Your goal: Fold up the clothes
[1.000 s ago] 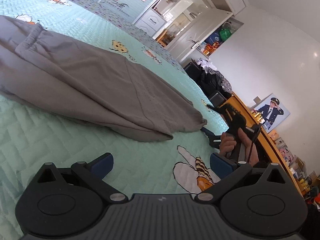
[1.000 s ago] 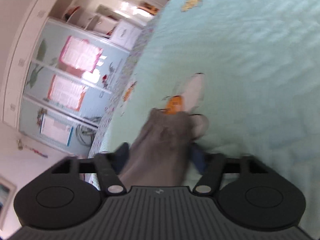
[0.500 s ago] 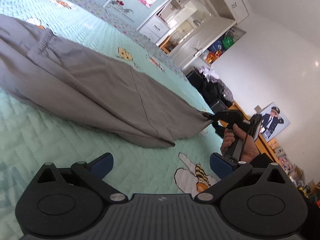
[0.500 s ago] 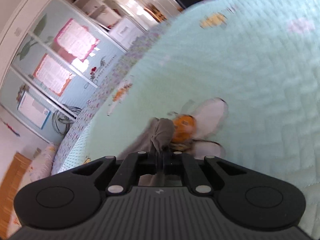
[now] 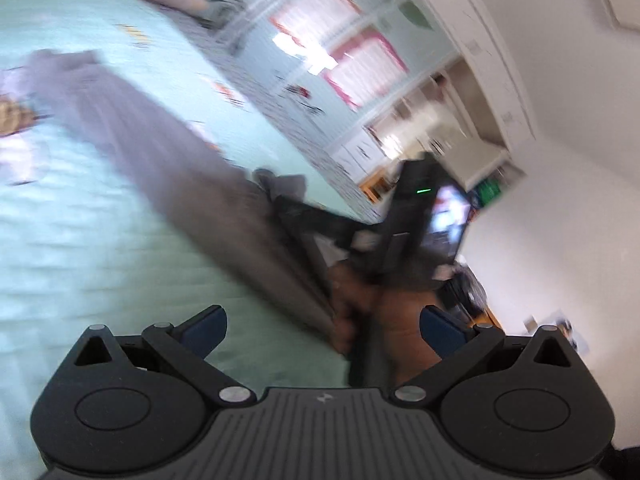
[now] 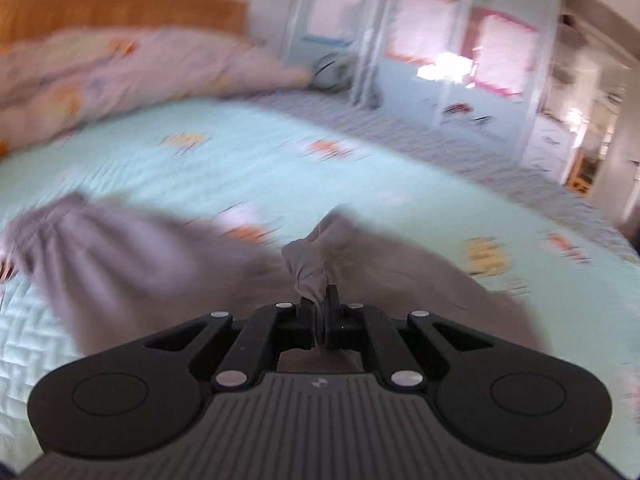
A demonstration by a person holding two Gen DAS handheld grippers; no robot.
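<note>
Here right gripper (image 6: 321,312) fingers pinch grey trousers (image 6: 132,256); left gripper (image 5: 322,322) wide open

Both wrist cameras look low across the bed (image 6: 360,152), sharing the grey trousers (image 5: 168,160).

Black left claw (image 5: 322,326) at lower frame, blue finger pads (image 5: 204,326), silver screws, ribbed grey housing, black right claw (image 6: 321,320) with matching rounded pivots

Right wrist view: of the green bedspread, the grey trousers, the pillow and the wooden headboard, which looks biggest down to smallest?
As they look here:
1. green bedspread
2. grey trousers
3. pillow
4. wooden headboard
The trousers lie nearest the camera and partly behind the gripper, so their rank over the pillow is unsure.
</note>
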